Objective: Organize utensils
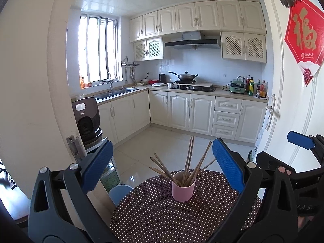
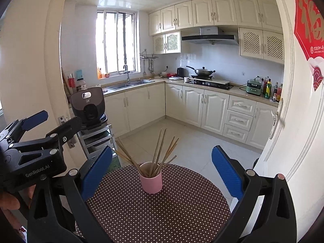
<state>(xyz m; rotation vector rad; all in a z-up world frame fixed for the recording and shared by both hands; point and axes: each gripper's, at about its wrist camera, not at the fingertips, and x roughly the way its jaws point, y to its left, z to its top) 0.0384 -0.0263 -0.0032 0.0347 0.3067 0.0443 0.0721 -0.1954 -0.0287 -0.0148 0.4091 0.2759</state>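
Note:
A pink cup [image 1: 183, 189] [image 2: 151, 183] stands upright near the far side of a round table with a brown polka-dot cloth [image 1: 162, 218] [image 2: 158, 212]. Several wooden chopsticks [image 1: 189, 160] [image 2: 160, 151] stand fanned out inside it. My left gripper [image 1: 163, 165] is open and empty, held back from the cup and a little above the table. My right gripper [image 2: 162, 172] is likewise open and empty, short of the cup. Each gripper shows in the other's view: the right gripper [image 1: 283, 151] to the right, the left gripper [image 2: 50, 121] to the left, both apart from the cup.
Beyond the table is a tiled kitchen floor [image 1: 162, 147]. A dark rice cooker [image 1: 87, 117] sits on a metal rack at the left by the door frame. A blue stool [image 1: 119, 192] stands at the table's left edge. A white door [image 1: 293, 111] with a handle stands at the right.

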